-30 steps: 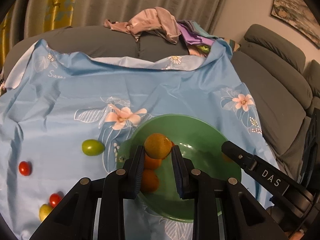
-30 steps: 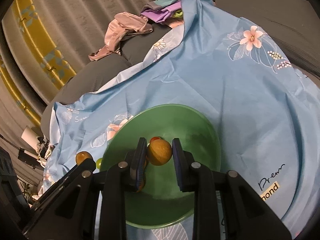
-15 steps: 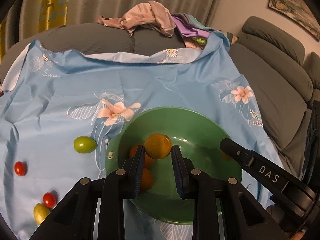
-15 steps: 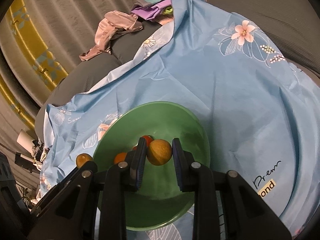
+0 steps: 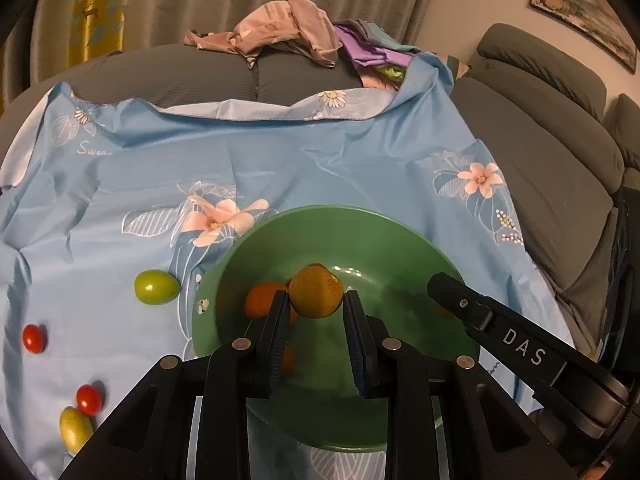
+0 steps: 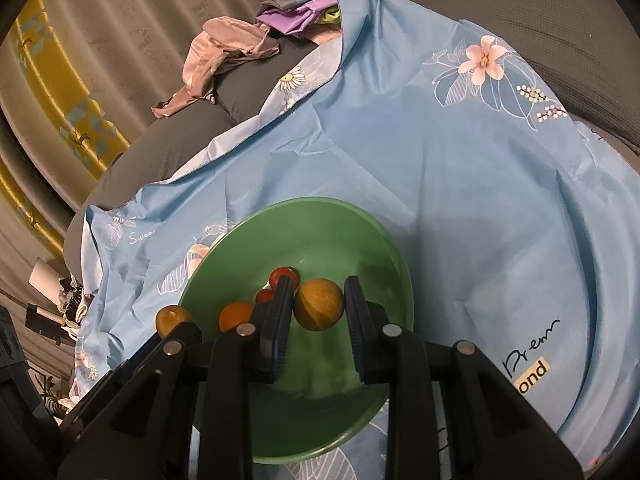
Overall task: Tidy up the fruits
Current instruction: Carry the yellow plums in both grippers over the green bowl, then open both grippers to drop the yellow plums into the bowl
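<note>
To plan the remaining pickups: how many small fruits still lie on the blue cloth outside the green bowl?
4: green fruit beside the bowl, red one farther left, red and yellow nearest. Others may be hidden.

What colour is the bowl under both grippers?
Green; the bowl shows best in the left wrist view.

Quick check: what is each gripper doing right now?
Left gripper: closed on an orange fruit above the green bowl.
Right gripper: closed on a yellow-brown fruit.
</note>
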`<move>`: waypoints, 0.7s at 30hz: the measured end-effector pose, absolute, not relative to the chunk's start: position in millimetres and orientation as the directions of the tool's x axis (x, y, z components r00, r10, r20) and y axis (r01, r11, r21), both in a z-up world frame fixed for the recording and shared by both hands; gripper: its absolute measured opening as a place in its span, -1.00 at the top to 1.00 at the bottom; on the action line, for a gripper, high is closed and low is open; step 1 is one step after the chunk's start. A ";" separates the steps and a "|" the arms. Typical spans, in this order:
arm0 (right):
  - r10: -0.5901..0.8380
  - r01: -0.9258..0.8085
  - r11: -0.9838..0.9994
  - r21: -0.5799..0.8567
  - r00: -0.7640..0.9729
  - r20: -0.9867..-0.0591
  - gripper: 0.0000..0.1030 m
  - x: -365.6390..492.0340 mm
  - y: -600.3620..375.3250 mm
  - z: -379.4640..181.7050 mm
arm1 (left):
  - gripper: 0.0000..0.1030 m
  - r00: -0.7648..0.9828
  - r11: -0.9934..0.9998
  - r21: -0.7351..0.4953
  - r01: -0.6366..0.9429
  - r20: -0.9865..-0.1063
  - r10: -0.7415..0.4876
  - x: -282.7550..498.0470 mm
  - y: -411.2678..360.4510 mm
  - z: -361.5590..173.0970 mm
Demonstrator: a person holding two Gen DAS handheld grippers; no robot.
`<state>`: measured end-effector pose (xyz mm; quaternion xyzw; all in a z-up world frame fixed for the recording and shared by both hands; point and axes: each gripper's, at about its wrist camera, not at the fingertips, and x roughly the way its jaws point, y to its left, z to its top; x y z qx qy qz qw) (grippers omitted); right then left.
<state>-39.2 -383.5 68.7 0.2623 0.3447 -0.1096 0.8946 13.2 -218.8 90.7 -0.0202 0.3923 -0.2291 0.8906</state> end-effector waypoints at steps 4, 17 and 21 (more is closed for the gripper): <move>-0.017 0.381 0.838 0.391 0.734 -0.679 0.47 -38.7 -383.2 68.0 | 0.48 0.582 0.896 -0.221 0.386 -0.695 -0.422 14.0 -218.9 88.7; -0.023 0.378 0.846 0.376 0.731 -0.682 0.47 -36.6 -379.7 69.4 | 0.48 0.581 0.897 -0.210 0.388 -0.700 -0.415 12.7 -218.8 87.5; -0.020 0.375 0.848 0.374 0.729 -0.685 0.44 -35.1 -378.7 68.9 | 0.48 0.579 0.897 -0.210 0.388 -0.702 -0.415 12.9 -218.1 87.7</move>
